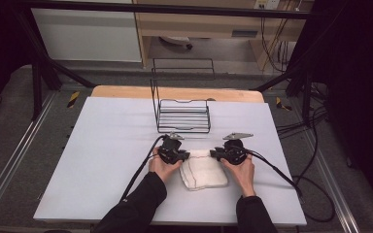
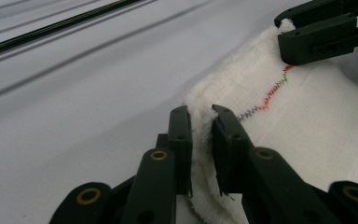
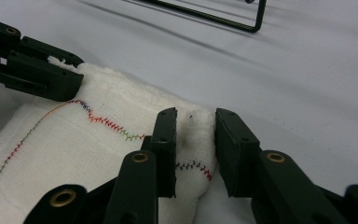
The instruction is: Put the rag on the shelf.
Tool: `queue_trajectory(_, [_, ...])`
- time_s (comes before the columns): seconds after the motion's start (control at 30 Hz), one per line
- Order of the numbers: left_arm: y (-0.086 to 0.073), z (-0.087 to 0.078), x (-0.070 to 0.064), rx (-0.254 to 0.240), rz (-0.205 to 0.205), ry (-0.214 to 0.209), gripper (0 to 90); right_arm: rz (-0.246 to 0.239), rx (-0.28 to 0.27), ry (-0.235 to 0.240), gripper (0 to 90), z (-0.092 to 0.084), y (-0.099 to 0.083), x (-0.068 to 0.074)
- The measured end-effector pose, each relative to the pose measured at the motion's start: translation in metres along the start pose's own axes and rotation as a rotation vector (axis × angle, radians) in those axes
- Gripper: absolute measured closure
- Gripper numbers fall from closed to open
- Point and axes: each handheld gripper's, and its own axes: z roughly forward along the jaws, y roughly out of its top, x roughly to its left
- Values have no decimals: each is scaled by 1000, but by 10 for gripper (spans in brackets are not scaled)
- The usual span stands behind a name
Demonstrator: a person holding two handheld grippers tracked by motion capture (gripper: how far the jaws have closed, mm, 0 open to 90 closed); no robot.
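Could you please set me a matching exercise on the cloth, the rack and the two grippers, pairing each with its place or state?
Things:
1. white cloth
2. wire rack
3. left gripper
4. right gripper

Places or states:
A. stands empty, farther from the person than the cloth
B. jaws pinched shut on a cloth corner
C. lies folded between the two grippers
D. jaws slightly apart, with a cloth corner between them

Pairs: 1-C, 2-A, 3-B, 4-D
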Motion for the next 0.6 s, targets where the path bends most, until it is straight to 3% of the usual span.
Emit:
queue_trajectory(0.17, [1,0,0,3,2,-1,785,36,11,10,801,-1,1,0])
queue_trajectory(0.37, [0,-1,3,-2,-13,-22,803,47,1,14,827,-3,2,0])
queue_trajectory(0.6, [-1,-9,4,-66,-23,-46,815,42,-42,28,832,-12,4,2])
